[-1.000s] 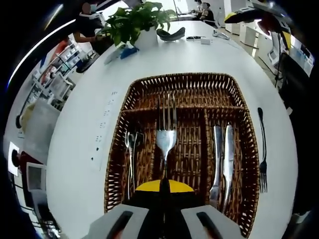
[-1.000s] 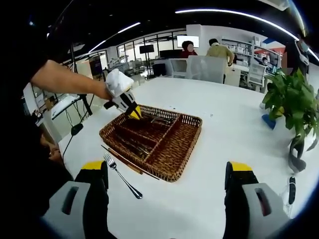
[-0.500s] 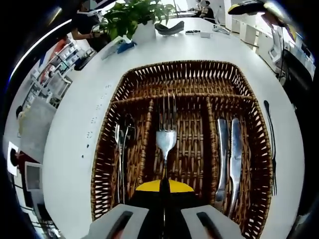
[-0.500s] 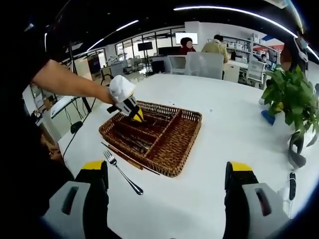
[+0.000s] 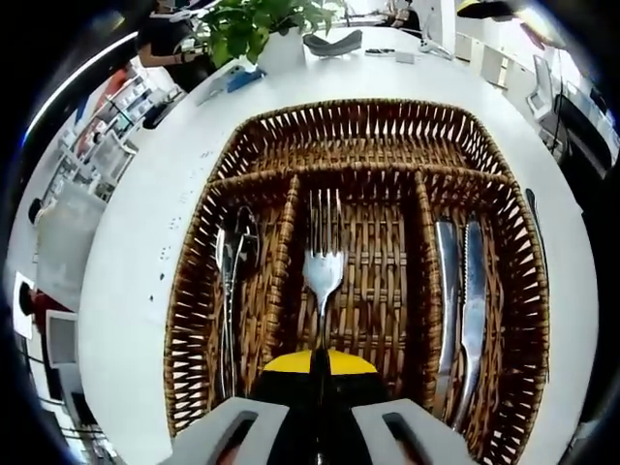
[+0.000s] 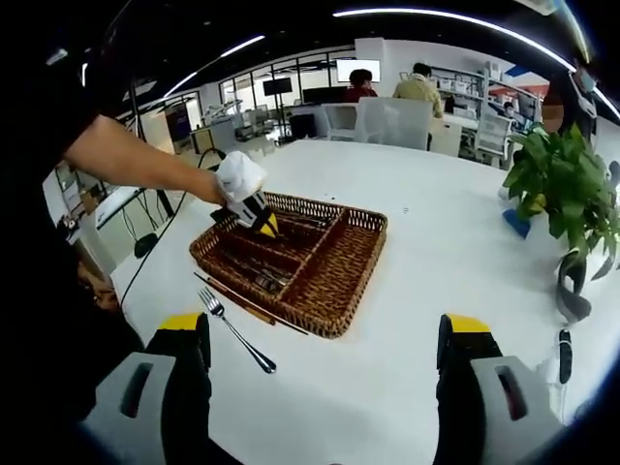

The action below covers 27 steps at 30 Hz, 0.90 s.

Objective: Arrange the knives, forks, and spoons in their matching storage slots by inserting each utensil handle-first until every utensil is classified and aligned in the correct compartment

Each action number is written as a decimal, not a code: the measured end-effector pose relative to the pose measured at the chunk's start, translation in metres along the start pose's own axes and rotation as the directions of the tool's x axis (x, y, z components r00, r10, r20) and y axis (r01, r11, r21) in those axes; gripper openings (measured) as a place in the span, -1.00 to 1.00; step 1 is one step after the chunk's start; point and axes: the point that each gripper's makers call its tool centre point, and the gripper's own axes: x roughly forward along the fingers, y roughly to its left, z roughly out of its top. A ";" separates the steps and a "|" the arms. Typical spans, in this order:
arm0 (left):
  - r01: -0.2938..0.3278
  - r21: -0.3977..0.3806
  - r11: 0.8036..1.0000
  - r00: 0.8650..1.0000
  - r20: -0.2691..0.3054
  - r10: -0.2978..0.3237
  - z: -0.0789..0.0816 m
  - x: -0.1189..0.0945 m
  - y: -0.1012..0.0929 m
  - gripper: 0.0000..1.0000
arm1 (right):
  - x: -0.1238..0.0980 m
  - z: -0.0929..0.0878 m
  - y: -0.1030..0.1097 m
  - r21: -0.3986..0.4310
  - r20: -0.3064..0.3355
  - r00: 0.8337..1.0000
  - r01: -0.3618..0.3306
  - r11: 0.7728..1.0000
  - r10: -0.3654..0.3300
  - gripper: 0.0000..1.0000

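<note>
1. The left gripper [image 5: 318, 360] clamps the handle of a fork [image 5: 323, 269], tines toward 12 o'clock, over the middle slot of the wicker tray [image 5: 358, 121].
2. Two knives [image 5: 459, 315] lie in the slot at 3 o'clock; spoons [image 5: 229, 291] fill the slot at 9 o'clock.
3. The right gripper [image 6: 325, 349] hangs over the white table [image 6: 446, 242], jaws wide apart and empty.
4. A second fork [image 6: 235, 330] lies on the table just beside the tray's near edge.
5. A potted plant [image 6: 562, 184] stands at 3 o'clock.
</note>
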 end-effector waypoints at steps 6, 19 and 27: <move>0.007 -0.001 1.000 1.000 0.005 -0.007 -0.001 0.003 0.002 -1.00 | 0.000 0.000 0.001 -0.002 -0.002 1.000 0.000 1.000 0.000 0.99; -0.014 0.079 0.997 1.000 0.019 0.012 -0.002 0.006 -0.003 -0.95 | 0.002 0.001 0.007 -0.019 -0.002 1.000 -0.013 1.000 0.013 0.99; -0.011 0.085 0.996 0.999 0.049 0.007 0.002 -0.003 -0.008 -0.72 | 0.002 0.000 0.012 -0.031 -0.006 1.000 -0.030 0.999 0.030 0.99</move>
